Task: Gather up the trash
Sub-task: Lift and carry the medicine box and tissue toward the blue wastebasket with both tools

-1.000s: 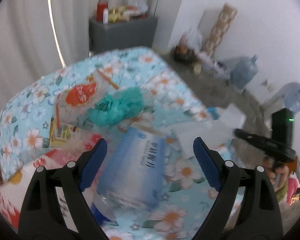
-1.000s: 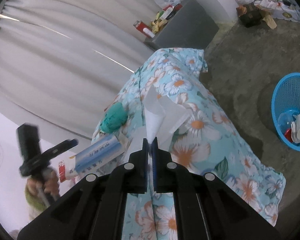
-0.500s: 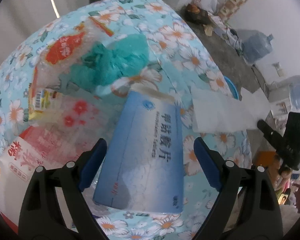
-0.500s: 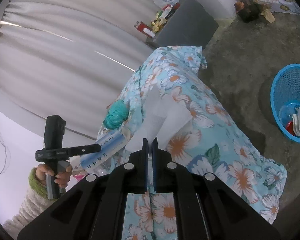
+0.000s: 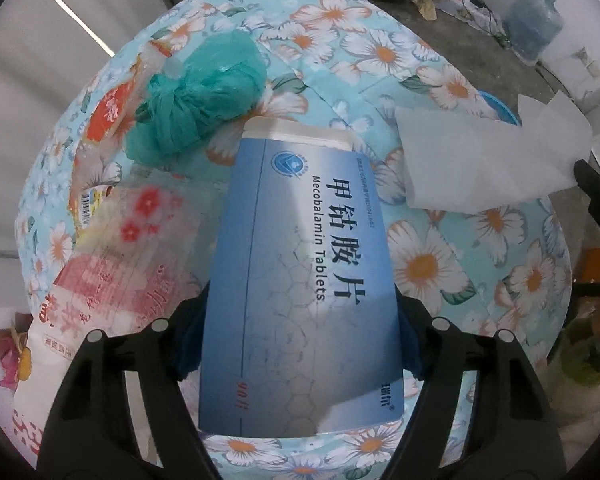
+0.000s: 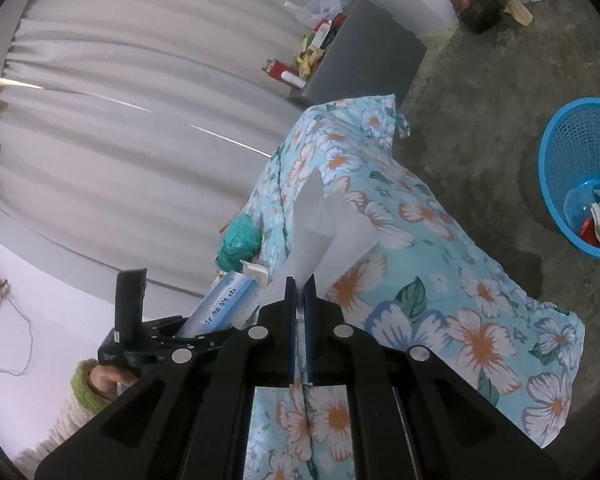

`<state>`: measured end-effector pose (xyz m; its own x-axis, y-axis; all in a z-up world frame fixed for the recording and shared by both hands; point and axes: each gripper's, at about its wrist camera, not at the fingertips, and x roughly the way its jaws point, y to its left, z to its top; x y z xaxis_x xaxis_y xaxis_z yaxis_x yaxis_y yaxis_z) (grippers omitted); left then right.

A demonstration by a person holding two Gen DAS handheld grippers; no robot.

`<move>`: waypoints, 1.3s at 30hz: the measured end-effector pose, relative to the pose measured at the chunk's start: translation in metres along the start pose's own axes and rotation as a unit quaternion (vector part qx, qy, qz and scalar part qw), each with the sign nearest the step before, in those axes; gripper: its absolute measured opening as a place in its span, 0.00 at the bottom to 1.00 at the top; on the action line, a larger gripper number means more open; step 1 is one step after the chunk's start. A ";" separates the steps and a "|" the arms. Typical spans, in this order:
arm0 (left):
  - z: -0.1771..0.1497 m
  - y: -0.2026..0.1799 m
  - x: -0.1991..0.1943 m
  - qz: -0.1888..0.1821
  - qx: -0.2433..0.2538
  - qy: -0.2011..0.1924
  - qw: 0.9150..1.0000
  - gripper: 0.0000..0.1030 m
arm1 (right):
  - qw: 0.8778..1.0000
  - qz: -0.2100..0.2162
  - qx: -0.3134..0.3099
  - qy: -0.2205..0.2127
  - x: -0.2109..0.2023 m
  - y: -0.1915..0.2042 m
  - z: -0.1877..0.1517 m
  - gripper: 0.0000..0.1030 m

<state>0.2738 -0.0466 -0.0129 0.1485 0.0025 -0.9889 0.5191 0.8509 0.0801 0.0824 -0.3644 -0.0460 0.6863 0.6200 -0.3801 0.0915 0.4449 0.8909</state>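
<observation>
**Between the jaws: a tablet box and a tissue**

Over the flowered tablecloth (image 5: 428, 264), the left gripper (image 5: 300, 336) points down with the blue tablet box (image 5: 300, 248) between its fingers; the jaws have just been closing, and both pads now sit against the box's long edges, so it's a grasp. At 11 o'clock from the box, touching its top corner, lies a knotted green plastic bag (image 5: 198, 96). At 9 o'clock, red-printed wrappers (image 5: 112, 272) lie flat on the cloth. At 2 o'clock hangs a white tissue (image 5: 488, 160).

Across to the right gripper (image 6: 299, 280): jaws clenched tight on that tissue (image 6: 328, 228), which stands up from the fingertips. At 9 o'clock, a hand (image 6: 108, 380) carries the other gripper. Far out at 3 o'clock, on the concrete floor, a blue basket (image 6: 568, 148) holds cups and scraps.
</observation>
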 end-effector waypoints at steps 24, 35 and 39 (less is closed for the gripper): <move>-0.103 -0.086 -0.023 -0.080 -0.089 -0.091 0.989 0.68 | 1.000 0.024 0.010 -0.017 -0.020 -0.009 0.000 0.04; -0.117 -0.093 -0.005 -0.073 -0.103 -0.085 0.988 0.70 | 1.000 0.019 0.005 -0.015 -0.019 -0.006 -0.001 0.04; -0.117 -0.094 -0.007 -0.076 -0.096 -0.096 0.988 0.79 | 1.000 0.011 0.001 -0.016 -0.018 -0.003 -0.002 0.04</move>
<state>0.1253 -0.0646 -0.0278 0.2478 -0.2178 -0.9440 0.3819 0.9174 -0.1115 0.0681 -0.3761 -0.0423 0.7111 0.6080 -0.3530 0.0780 0.4308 0.8991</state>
